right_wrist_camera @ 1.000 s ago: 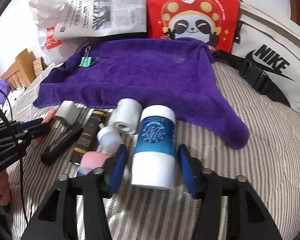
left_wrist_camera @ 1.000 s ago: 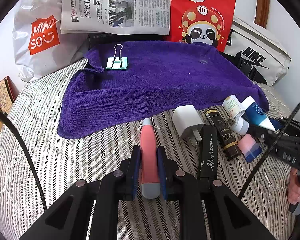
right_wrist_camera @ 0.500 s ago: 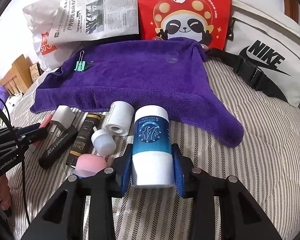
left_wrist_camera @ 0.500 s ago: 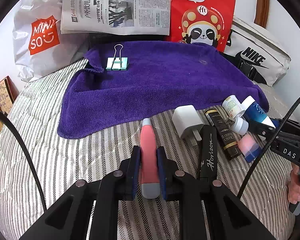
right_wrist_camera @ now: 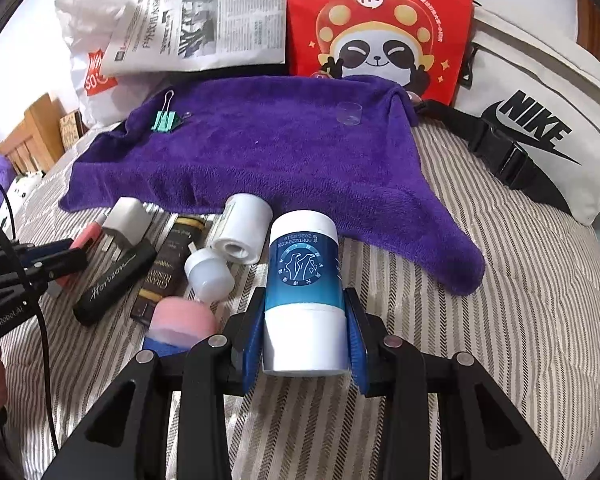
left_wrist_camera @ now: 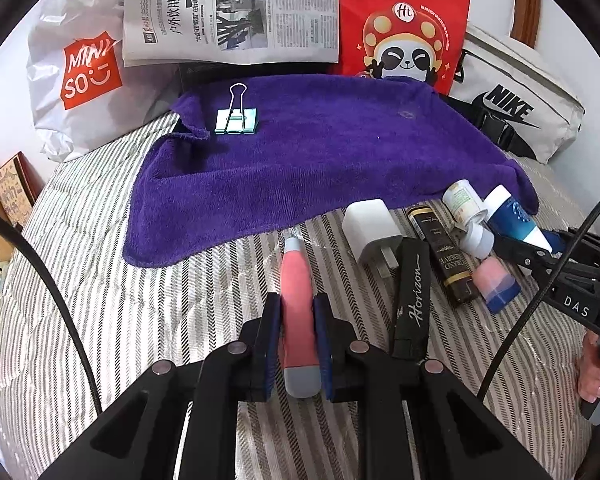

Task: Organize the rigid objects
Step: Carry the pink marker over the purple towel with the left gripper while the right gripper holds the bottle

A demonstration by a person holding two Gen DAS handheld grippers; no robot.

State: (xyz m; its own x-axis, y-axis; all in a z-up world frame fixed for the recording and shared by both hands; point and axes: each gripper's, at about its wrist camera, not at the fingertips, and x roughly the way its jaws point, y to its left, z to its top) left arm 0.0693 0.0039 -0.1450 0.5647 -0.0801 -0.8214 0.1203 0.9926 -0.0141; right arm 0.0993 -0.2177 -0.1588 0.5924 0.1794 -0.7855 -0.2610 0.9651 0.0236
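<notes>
The left gripper [left_wrist_camera: 297, 346] is clenched on a slim pink tool with a grey end [left_wrist_camera: 297, 312], which lies lengthwise between the pads on the striped bedcover [left_wrist_camera: 100, 320]. The right gripper [right_wrist_camera: 303, 340] grasps a blue-and-white bottle [right_wrist_camera: 305, 292], pads pressing on both its sides. Beside them lie the ungathered pieces: a white plug [left_wrist_camera: 370, 229], a black Horizon case [left_wrist_camera: 412, 296], a dark box [left_wrist_camera: 444, 256], a small white bottle [right_wrist_camera: 242, 229] and a pink-and-blue eraser [right_wrist_camera: 180, 326]. Beyond is the purple towel [left_wrist_camera: 320, 160], where a green binder clip [left_wrist_camera: 236, 121] already rests. Both grasps look made, so the step in hand seems to be lifting; next, each object needs carrying onto the towel and setting down clear of the clip.
</notes>
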